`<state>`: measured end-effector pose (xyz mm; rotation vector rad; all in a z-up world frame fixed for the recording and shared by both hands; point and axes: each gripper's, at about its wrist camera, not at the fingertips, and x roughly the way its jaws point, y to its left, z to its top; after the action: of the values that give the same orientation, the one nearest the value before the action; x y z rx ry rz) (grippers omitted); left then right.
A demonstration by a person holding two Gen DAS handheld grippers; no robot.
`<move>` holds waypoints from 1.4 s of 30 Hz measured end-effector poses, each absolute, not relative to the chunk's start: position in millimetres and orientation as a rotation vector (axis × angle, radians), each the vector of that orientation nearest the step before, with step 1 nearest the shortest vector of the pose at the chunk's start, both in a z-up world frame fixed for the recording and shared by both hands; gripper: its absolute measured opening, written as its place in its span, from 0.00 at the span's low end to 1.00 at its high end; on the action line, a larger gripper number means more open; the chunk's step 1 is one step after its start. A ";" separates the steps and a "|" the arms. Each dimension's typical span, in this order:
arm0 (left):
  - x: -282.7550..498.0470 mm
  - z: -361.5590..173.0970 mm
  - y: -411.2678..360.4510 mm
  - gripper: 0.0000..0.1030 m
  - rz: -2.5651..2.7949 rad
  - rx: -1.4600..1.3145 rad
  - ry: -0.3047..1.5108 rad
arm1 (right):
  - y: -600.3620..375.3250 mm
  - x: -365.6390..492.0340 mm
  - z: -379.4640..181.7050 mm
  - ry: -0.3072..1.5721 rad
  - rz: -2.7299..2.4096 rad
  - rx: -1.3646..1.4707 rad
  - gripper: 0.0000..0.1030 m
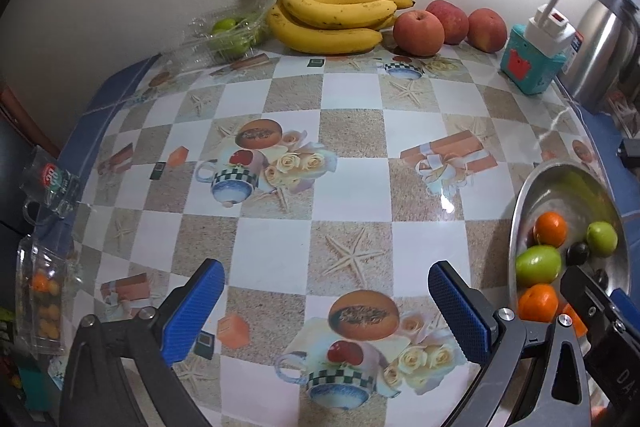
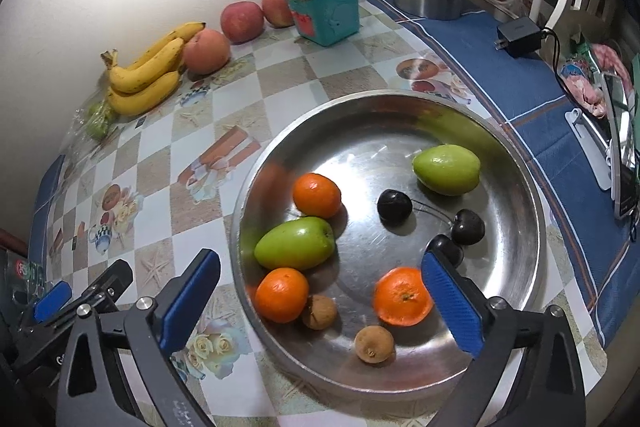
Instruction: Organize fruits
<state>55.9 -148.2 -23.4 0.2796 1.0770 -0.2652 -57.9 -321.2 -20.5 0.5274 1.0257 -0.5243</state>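
Left claw, blue-padded, jaws spread fully wide and empty, poised over the checkered, picture-printed desk. Right claw, likewise wide open and holding nothing, above the near rim of the round stainless-steel bowl; one pad just beside an orange tangerine, contact unclear. The bowl contains three tangerines, two green fruits, dark cherries and two small brown fruits. Yellow bananas and red apples lie along the wall.

Oranges, green fruits and cherries lie in steel bowl
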 end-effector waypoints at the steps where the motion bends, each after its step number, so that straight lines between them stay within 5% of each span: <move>1: 54.3 -23.0 -147.1 1.00 -0.263 0.286 1.077 | -318.9 -58.8 -20.4 1.026 -0.520 0.526 0.98; 42: 2.2 -7.0 -84.0 1.00 -0.123 0.273 1.052 | -275.5 -108.9 -15.1 1.034 -0.469 0.503 0.98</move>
<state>2.2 -84.0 -7.0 0.2729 1.0523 -0.1227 -108.9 -275.5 -15.1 0.5032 1.0340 -0.4694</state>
